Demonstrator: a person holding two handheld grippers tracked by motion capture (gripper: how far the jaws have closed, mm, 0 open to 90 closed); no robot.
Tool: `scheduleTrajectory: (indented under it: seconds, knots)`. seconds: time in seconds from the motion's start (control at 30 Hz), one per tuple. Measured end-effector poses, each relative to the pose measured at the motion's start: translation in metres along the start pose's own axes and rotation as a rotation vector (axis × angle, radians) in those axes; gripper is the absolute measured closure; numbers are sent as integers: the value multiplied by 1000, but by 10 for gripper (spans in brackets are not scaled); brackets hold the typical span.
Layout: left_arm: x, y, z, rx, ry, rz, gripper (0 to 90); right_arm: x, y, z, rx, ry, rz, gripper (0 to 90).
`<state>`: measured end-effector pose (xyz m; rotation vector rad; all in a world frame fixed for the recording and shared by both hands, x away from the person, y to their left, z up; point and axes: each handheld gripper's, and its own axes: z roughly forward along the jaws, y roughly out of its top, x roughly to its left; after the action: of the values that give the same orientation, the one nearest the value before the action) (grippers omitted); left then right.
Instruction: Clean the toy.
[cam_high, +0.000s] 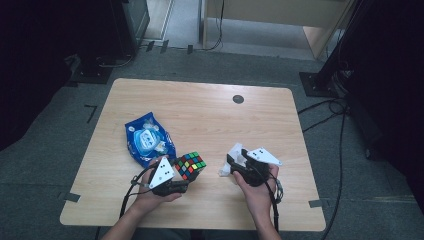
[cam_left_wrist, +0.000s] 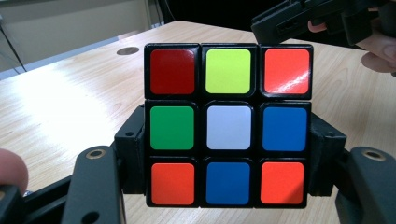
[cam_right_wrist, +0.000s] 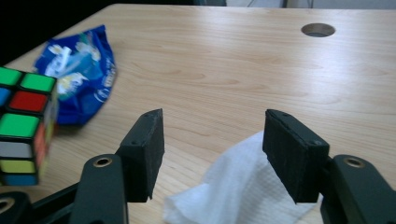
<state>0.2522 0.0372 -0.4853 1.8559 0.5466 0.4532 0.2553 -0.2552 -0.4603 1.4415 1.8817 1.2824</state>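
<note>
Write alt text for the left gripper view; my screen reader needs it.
A scrambled plastic puzzle cube sits clamped between the left gripper's black jaws, white centre square facing the camera. Behind it lies the light wooden table, with the right gripper at top right.

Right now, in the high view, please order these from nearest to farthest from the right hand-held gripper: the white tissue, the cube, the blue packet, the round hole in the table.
From the right hand-held gripper:
1. White tissue, right at its jaws.
2. Cube, to its left, clamped by the left hand-held gripper.
3. Round hole, toward the table's far edge.
4. Blue packet, far left.
</note>
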Motion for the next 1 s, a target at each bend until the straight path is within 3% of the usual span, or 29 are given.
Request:
scheduleTrajectory:
  seconds: [0.17,0.27,0.37,0.57,0.67,0.73,0.87,1.0]
  knots:
    - [-2,0,2,7,-5,4,339,16,6,-6,-39,118,30,354]
    - [-5,0,5,5,-8,4,339,39,10,-8,-52,241,58,297]
    - [-11,0,7,8,-9,6,339,61,10,-6,-24,324,53,249]
    - [-20,2,8,1,2,26,339,81,0,6,55,338,70,245]
    - [-20,2,7,-2,0,28,339,81,-3,9,74,329,103,292]
    - [-20,2,7,-7,-2,29,339,78,-4,10,73,330,132,388]
    - [-22,2,7,-4,0,47,339,71,-6,10,69,378,199,490]
    - [-25,3,9,-10,0,57,339,68,-7,13,105,386,229,380]
